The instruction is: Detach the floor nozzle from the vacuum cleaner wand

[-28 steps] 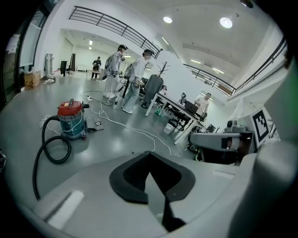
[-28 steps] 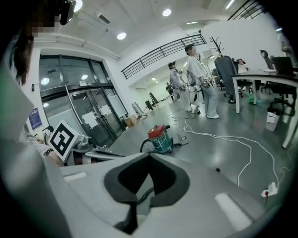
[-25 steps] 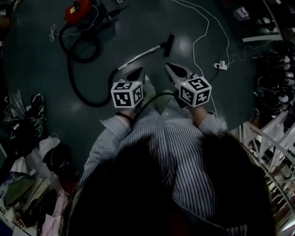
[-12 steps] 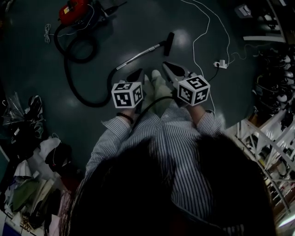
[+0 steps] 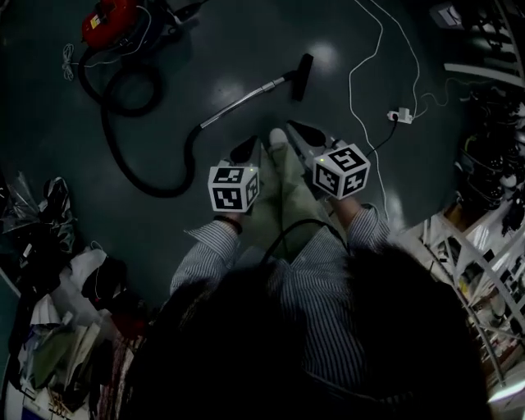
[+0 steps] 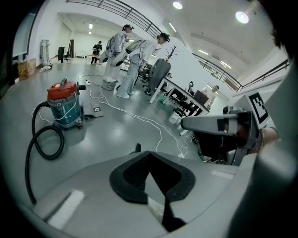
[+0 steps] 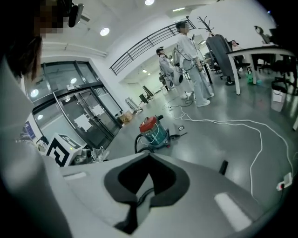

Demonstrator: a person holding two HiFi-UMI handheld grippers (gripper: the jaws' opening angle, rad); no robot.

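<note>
The black floor nozzle (image 5: 302, 76) lies on the dark floor, fitted to the end of a metal wand (image 5: 242, 100). A black hose (image 5: 123, 115) runs from the wand to the red-topped vacuum cleaner (image 5: 107, 20) at the far left. My left gripper (image 5: 246, 150) is shut and empty, short of the wand's near end. Beside it my right gripper (image 5: 299, 131) is also shut and empty, a little short of the nozzle. In the left gripper view the vacuum cleaner (image 6: 65, 104) stands beyond the left gripper (image 6: 149, 155). The right gripper view shows the nozzle (image 7: 224, 167) past the right gripper (image 7: 149, 158).
A white cable (image 5: 361, 74) snakes over the floor to a power strip (image 5: 399, 115) at the right. Shoes and clothes (image 5: 49, 271) are heaped at the left, racks (image 5: 484, 164) stand at the right. People in white suits (image 6: 125, 46) stand far off.
Both grippers have sunk toward the floor, staying shut. The vacuum cleaner, wand and nozzle lie where they were; only the head view has shifted.
</note>
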